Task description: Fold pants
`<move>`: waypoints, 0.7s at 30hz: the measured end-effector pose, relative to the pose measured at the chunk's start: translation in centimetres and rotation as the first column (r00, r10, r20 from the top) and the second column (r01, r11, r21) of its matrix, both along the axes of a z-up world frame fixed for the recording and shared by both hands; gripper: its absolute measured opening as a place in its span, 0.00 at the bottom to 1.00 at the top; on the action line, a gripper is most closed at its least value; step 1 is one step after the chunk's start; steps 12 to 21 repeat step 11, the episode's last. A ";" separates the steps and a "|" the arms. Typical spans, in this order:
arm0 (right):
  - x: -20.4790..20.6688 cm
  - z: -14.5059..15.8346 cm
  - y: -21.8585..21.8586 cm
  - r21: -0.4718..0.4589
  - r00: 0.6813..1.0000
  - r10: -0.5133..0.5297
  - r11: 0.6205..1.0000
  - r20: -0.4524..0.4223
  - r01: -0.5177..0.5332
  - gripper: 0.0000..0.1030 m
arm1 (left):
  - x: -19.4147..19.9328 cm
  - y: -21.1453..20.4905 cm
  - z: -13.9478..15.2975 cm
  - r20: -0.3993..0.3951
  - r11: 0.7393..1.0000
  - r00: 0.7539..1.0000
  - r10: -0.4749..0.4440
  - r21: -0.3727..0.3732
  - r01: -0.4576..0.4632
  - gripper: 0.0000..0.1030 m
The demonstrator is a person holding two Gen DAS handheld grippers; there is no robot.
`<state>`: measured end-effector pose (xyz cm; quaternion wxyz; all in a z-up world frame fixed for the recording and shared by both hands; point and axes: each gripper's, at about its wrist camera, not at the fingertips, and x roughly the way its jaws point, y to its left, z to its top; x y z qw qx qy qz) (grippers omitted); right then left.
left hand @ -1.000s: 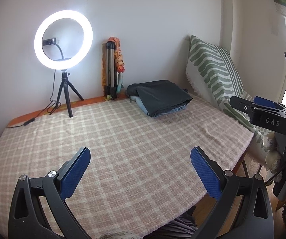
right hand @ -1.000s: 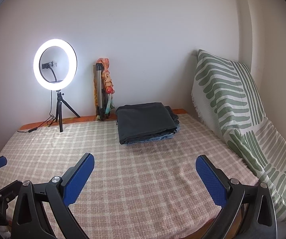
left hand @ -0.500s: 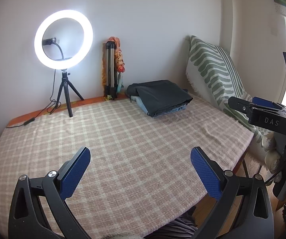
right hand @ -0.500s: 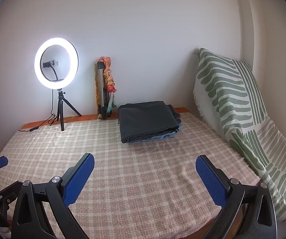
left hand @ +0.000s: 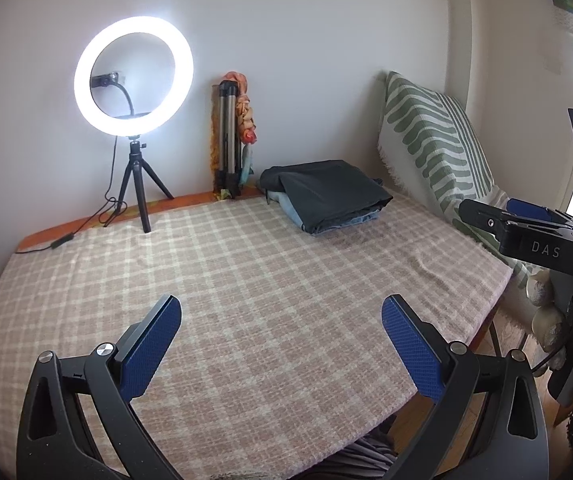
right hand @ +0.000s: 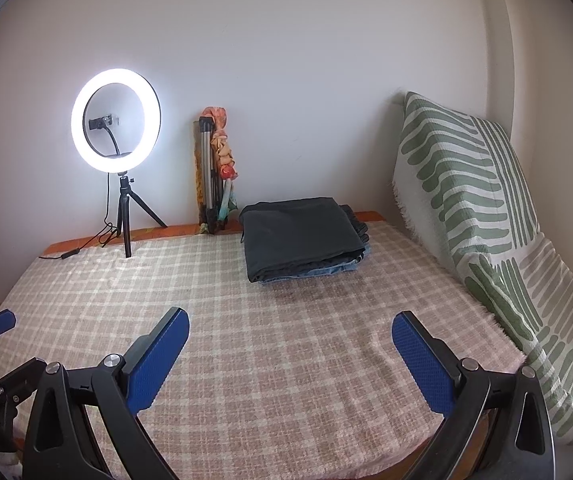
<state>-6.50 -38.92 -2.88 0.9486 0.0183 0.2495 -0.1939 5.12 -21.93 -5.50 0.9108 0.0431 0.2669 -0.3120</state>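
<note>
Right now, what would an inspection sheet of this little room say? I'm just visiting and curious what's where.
Surface: checked pink-and-white cover over a bed-like platform, mostly bare.
Job's things: stack of folded pants, dark pair on top, blue denim beneath, at the far side near the wall.
Clutter: folded tripod with an orange cloth on it, leaning at the wall.
Grippers: left gripper and right gripper both open, holding nothing, above the near part of the cover.
Cables: black lead running from the ring light along the far-left edge.
Surroundings: white wall; green-striped throw draped on the right; bright window at far right.
</note>
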 end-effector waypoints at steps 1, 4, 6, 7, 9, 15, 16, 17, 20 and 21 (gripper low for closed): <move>0.0 -0.1 0.0 0.002 1.000 0.002 1.000 -0.001 -0.002 1.00 | 0.1 0.0 0.0 -0.002 1.000 1.000 0.001 -0.001 -0.001 0.98; 0.1 -0.2 0.0 0.004 1.000 0.007 1.000 -0.005 -0.007 1.00 | 0.2 0.3 -0.2 -0.012 1.000 1.000 0.001 -0.010 -0.001 0.98; 0.1 -0.2 0.0 0.004 1.000 0.006 1.000 -0.005 -0.006 1.00 | 0.1 0.4 -0.2 0.004 1.000 1.000 -0.003 -0.014 0.003 0.97; 0.2 -0.2 0.0 0.006 1.000 0.007 1.000 -0.005 -0.007 1.00 | 0.0 0.4 -0.2 0.012 1.000 1.000 0.000 -0.010 0.000 0.97; 0.1 -0.3 0.0 0.008 1.000 0.005 1.000 -0.006 -0.005 1.00 | 0.0 0.3 -0.2 0.016 1.000 1.000 -0.001 -0.007 0.001 0.97; 0.2 -0.5 -0.1 0.010 1.000 0.005 1.000 -0.008 -0.004 1.00 | 0.0 0.3 -0.3 0.008 1.000 1.000 -0.001 -0.006 0.001 0.97; 0.2 -0.5 -0.1 0.010 1.000 0.005 1.000 -0.008 -0.004 1.00 | 0.0 0.3 -0.3 0.008 1.000 1.000 -0.001 -0.006 0.001 0.97; 0.2 -0.5 -0.1 0.010 1.000 0.005 1.000 -0.008 -0.004 1.00 | 0.0 0.3 -0.3 0.008 1.000 1.000 -0.001 -0.006 0.001 0.97; 0.2 -0.5 -0.1 0.010 1.000 0.005 1.000 -0.008 -0.004 1.00 | 0.0 0.3 -0.3 0.008 1.000 1.000 -0.001 -0.006 0.001 0.97; 0.2 -0.5 -0.1 0.010 1.000 0.005 1.000 -0.008 -0.004 1.00 | 0.0 0.3 -0.3 0.008 1.000 1.000 -0.001 -0.006 0.001 0.97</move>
